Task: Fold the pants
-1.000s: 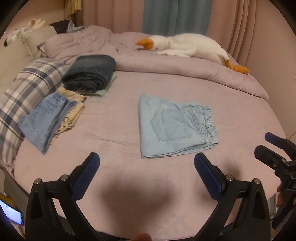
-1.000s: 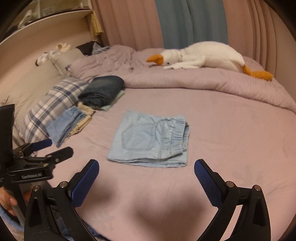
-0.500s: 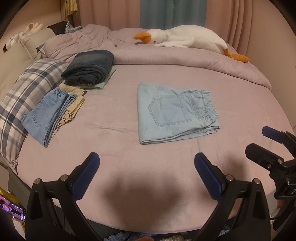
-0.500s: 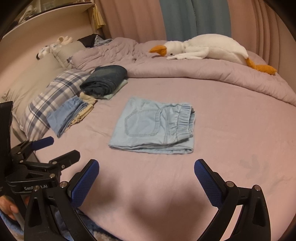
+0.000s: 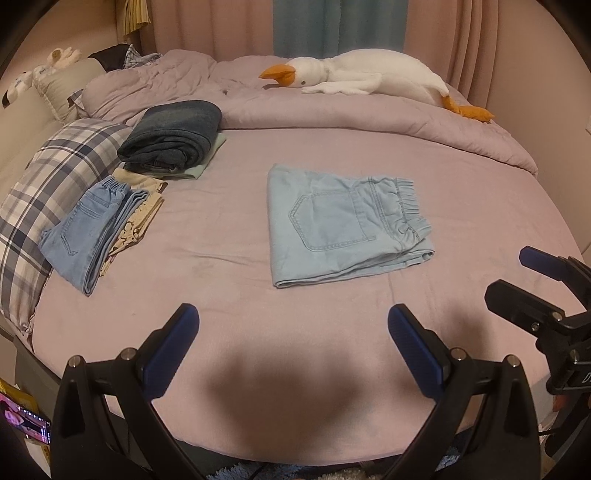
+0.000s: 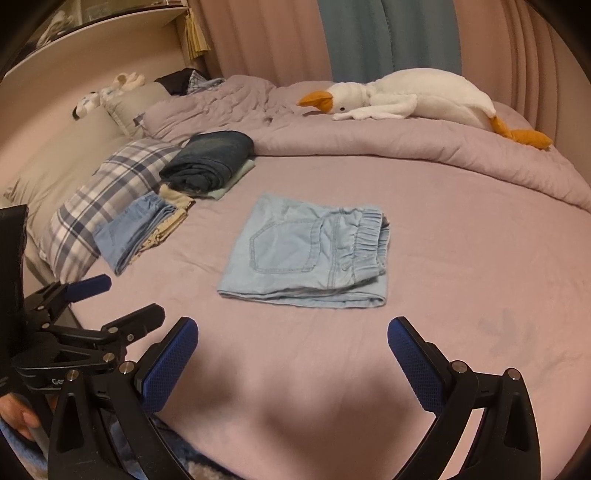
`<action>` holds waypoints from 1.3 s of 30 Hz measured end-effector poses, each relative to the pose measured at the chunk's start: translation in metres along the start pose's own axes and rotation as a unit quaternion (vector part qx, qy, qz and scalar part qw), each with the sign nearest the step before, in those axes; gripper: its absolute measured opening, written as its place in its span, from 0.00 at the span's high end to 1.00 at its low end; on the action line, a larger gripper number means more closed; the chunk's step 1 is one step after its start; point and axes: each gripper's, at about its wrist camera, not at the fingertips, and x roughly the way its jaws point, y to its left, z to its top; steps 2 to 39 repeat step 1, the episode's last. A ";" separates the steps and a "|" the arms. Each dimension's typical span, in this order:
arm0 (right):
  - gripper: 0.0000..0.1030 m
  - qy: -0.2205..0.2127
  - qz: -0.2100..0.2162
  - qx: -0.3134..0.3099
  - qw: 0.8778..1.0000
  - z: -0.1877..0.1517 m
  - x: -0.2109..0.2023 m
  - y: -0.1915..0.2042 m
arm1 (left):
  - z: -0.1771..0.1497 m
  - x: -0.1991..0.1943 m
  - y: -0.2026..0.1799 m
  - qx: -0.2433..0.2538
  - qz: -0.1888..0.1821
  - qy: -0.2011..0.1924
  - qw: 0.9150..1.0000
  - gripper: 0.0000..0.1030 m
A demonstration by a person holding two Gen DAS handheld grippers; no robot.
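Pants (image 5: 343, 225) lie folded into a flat rectangle mid-bed, back pocket up, elastic waistband on the right side, folded edge nearest the cameras. Light blue denim, resting on the mauve sheet (image 5: 236, 295), nothing touching them.

L gripper (image 5: 293, 332) hangs over the near edge of the bed, jaws spread wide, nothing btwn them, well short of the pants. R gripper (image 6: 291, 343) is likewise over the near edge, jaws wide apart, empty, also clear of the pants. In the left view the R gripper shows at the right border; in the right view the L gripper sits at lower left w/ a hand (image 6: 16, 415) on its handle.

Left of the pants, apart from them: a blue jeans stack (image 5: 88, 229) on top of a beige garment, partly against a plaid pillow (image 5: 48, 177). Behind that, a dark denim bundle (image 5: 173, 134) on a pale green piece. A rumpled duvet (image 5: 332, 114) runs along the far side w/ a plush goose (image 5: 369, 75) lying on it. Curtains (image 5: 340, 26) behind. Phone (image 5: 26, 422) w/ lit screen at the lower left corner of the left view.
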 end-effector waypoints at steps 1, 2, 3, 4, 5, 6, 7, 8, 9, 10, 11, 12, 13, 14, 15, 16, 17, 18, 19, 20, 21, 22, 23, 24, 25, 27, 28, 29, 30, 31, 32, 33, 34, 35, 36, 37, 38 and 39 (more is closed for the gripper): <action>0.01 0.000 0.000 0.000 1.000 0.001 0.000 0.000 | 0.000 0.000 0.000 0.000 0.000 0.000 1.000 0.01; 0.01 0.000 0.000 0.000 1.000 0.001 0.000 0.000 | 0.000 0.000 0.000 0.000 0.000 0.000 1.000 0.01; 0.01 0.000 0.000 0.000 1.000 0.001 0.000 0.000 | 0.000 0.000 0.000 0.000 0.000 0.000 1.000 0.01; 0.01 0.000 0.000 0.000 1.000 0.001 0.000 0.000 | 0.000 0.000 0.000 0.000 0.000 0.000 1.000 0.01; 0.01 0.000 0.000 0.000 1.000 0.001 0.000 0.000 | 0.000 0.000 0.000 0.000 0.000 0.000 1.000 0.01; 0.01 0.000 0.000 0.000 1.000 0.001 0.000 0.000 | 0.000 0.000 0.000 0.000 0.000 0.000 1.000 0.01; 0.01 0.000 0.000 0.000 1.000 0.001 0.000 0.000 | 0.000 0.000 0.000 0.000 0.000 0.000 1.000 0.01; 0.01 0.000 0.000 0.000 1.000 0.001 0.000 0.000 | 0.000 0.000 0.000 0.000 0.000 0.000 1.000 0.01; 0.01 0.000 0.000 0.000 1.000 0.001 0.000 0.000 | 0.000 0.000 0.000 0.000 0.000 0.000 1.000 0.01; 0.01 0.000 0.000 0.000 1.000 0.001 0.000 0.000 | 0.000 0.000 0.000 0.000 0.000 0.000 1.000 0.01; 0.01 0.000 0.000 0.000 1.000 0.001 0.000 0.000 | 0.000 0.000 0.000 0.000 0.000 0.000 1.000 0.01; 0.01 0.000 0.000 0.000 1.000 0.001 0.000 0.000 | 0.000 0.000 0.000 0.000 0.000 0.000 1.000 0.01; 0.01 0.000 0.000 0.000 1.000 0.001 0.000 0.000 | 0.000 0.000 0.000 0.000 0.000 0.000 1.000 0.01; 0.01 0.000 0.000 0.000 1.000 0.001 0.000 0.000 | 0.000 0.000 0.000 0.000 0.000 0.000 1.000 0.01; 0.01 0.000 0.000 0.000 1.000 0.001 0.000 0.000 | 0.000 0.000 0.000 0.000 0.000 0.000 1.000 0.01; 0.01 0.000 0.000 0.000 1.000 0.001 0.000 0.000 | 0.000 0.000 0.000 0.000 0.000 0.000 1.000 0.01; 0.01 0.000 0.000 0.000 1.000 0.001 0.000 0.000 | 0.000 0.000 0.000 0.000 0.000 0.000 1.000 0.01; 0.01 0.000 0.000 0.000 1.000 0.001 0.000 0.000 | 0.000 0.000 0.000 0.000 0.000 0.000 1.000 0.01; 0.01 0.000 0.000 0.000 1.000 0.001 0.000 0.000 | 0.000 0.000 0.000 0.000 0.000 0.000 1.000 0.01; 0.01 0.000 0.000 0.000 1.000 0.001 0.000 0.000 | 0.000 0.000 0.000 0.000 0.000 0.000 1.000 0.01; 0.01 0.000 0.000 0.000 1.000 0.001 0.000 0.000 | 0.000 0.000 0.000 0.000 0.000 0.000 1.000 0.01; 0.01 0.000 0.000 0.000 1.000 0.001 0.000 0.000 | 0.000 0.000 0.000 0.000 0.000 0.000 1.000 0.01; 0.01 0.000 0.000 0.000 1.000 0.001 0.000 0.000 | 0.000 0.000 0.000 0.000 0.000 0.000 1.000 0.01; 0.01 0.000 0.000 0.000 1.000 0.001 0.000 0.000 | 0.000 0.000 0.000 0.000 0.000 0.000 1.000 0.01; 0.01 0.000 0.000 0.000 1.000 0.001 0.000 0.000 | 0.000 0.000 0.000 0.000 0.000 0.000 1.000 0.01; 0.01 0.000 0.000 0.000 1.000 0.001 0.000 0.000 | 0.000 0.000 0.000 0.000 0.000 0.000 1.000 0.01; 0.01 0.000 0.000 0.000 1.000 0.001 0.000 0.000 | 0.000 0.000 0.000 0.000 0.000 0.000 1.000 0.01; 0.01 0.000 0.000 0.000 1.000 0.001 0.000 0.000 | 0.000 0.000 0.000 0.000 0.000 0.000 1.000 0.01; 0.01 0.000 0.000 0.000 1.000 0.001 0.000 0.000 | 0.000 0.000 0.000 0.000 0.000 0.000 1.000 0.01; 0.01 0.000 0.000 0.000 1.000 0.001 0.000 0.000 | 0.000 0.000 0.000 0.000 0.000 0.000 1.000 0.01; 0.01 0.000 0.000 0.000 1.000 0.001 0.000 0.000 | 0.000 0.000 0.000 0.000 0.000 0.000 1.000 0.01; 0.01 0.000 0.000 0.000 1.000 0.001 0.000 0.000 | 0.000 0.000 0.000 0.000 0.000 0.000 1.000 0.01; 0.01 0.000 0.000 0.000 1.000 0.001 0.000 0.000 | 0.000 0.000 0.000 0.000 0.000 0.000 1.000 0.01; 0.01 0.000 0.000 0.000 1.000 0.001 0.000 0.000 | 0.000 0.000 0.000 0.000 0.000 0.000 1.000 0.01; 0.01 0.000 0.000 0.000 1.000 0.001 0.000 0.000 | 0.000 0.000 0.000 0.000 0.000 0.000 1.000 0.01; 0.01 0.000 0.000 0.000 1.000 0.001 0.000 0.000 | 0.000 0.000 0.000 0.000 0.000 0.000 1.000 0.01; 0.01 0.000 0.000 0.000 1.000 0.001 0.000 0.000 | 0.000 0.000 0.000 0.000 0.000 0.000 1.000 0.01; 0.01 0.000 0.000 0.000 1.000 0.001 0.000 0.000 | 0.000 0.000 0.000 0.000 0.000 0.000 1.000 0.01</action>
